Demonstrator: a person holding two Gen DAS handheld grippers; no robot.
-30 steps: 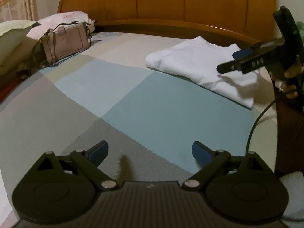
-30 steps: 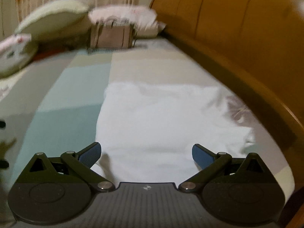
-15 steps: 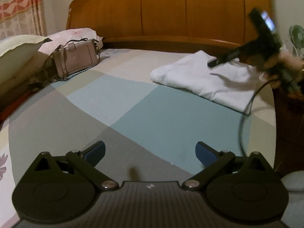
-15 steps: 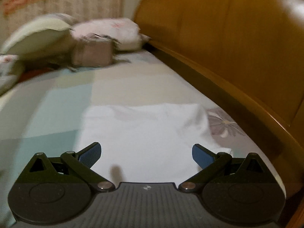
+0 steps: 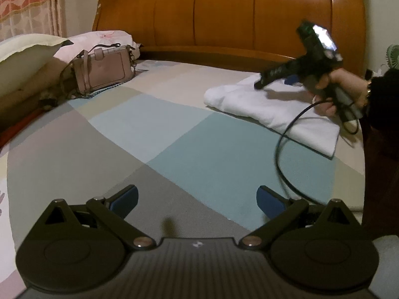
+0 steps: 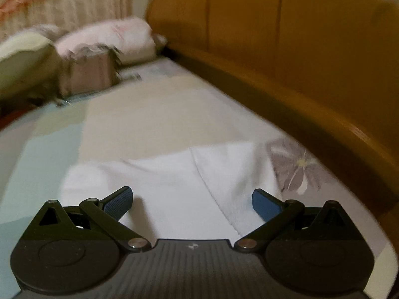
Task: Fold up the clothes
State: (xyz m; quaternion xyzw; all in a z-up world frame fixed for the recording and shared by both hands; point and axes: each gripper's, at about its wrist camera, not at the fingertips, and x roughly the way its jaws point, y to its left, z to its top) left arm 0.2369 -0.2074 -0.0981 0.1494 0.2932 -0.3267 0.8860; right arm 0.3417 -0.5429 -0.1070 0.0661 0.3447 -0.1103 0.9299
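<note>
A folded white garment (image 5: 269, 107) lies on the patchwork bedspread at the right of the left wrist view, close to the wooden headboard. My right gripper (image 5: 274, 81) hovers just above it, held by a hand (image 5: 329, 92) in a dark sleeve. In the right wrist view the same white garment (image 6: 174, 182) fills the space under my open right gripper (image 6: 192, 203), nothing between the blue pads (image 6: 265, 205). My left gripper (image 5: 197, 199) stands open over the grey and teal patches, well short of the garment and holding nothing.
A pink handbag (image 5: 104, 71) with a chain strap leans on pillows (image 5: 30, 49) at the far left. The wooden headboard (image 5: 249, 12) runs along the back and its rail (image 6: 299, 104) borders the garment. A black cable (image 5: 281, 154) loops from the right gripper. Bedspread (image 5: 162, 137) lies bare in the middle.
The right gripper has risen and pulled back from the garment, so less white cloth lies under it. The left gripper has drawn back and tilted up a little.
</note>
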